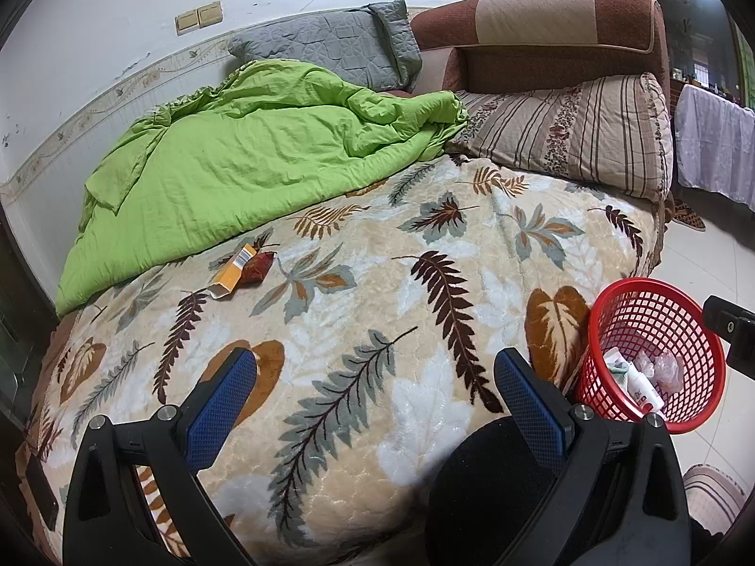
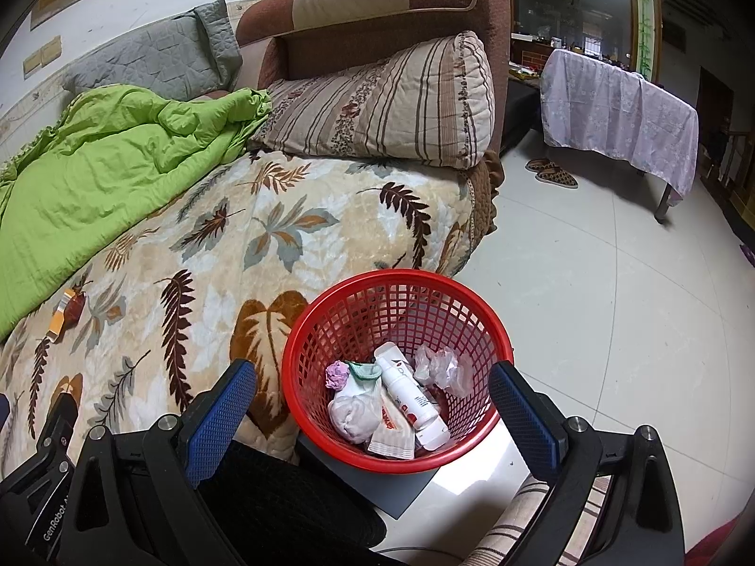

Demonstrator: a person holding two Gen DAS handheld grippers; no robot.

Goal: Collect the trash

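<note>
A bed fills most of both views, covered by a cream blanket (image 1: 358, 283) with a pattern of brown and grey leaves. A crumpled green quilt (image 1: 245, 160) lies on it at about 10 o'clock in the left wrist view, with a grey pillow (image 1: 325, 47) against the white wall and a striped pillow (image 1: 575, 137) before the brown headboard (image 1: 557, 23). The floor (image 2: 613, 306) has pale tiles; a pair of slippers (image 2: 552, 172) lies near a table under a light cloth (image 2: 618, 113).

On the blanket, at the quilt's edge, lie a yellow box (image 1: 234, 271) with a barcode and a dark red wrapper (image 1: 257, 269), touching each other.

The red basket (image 2: 330, 330) stands on the floor just beside the bed and holds a white tube (image 2: 410, 396), clear plastic and other trash.

The left gripper (image 1: 375, 375) is open and empty over the blanket. The right gripper (image 2: 373, 389) is open and empty above the basket. At 8 o'clock in the right wrist view, "GenRobot" can be read on the left gripper's black body.
</note>
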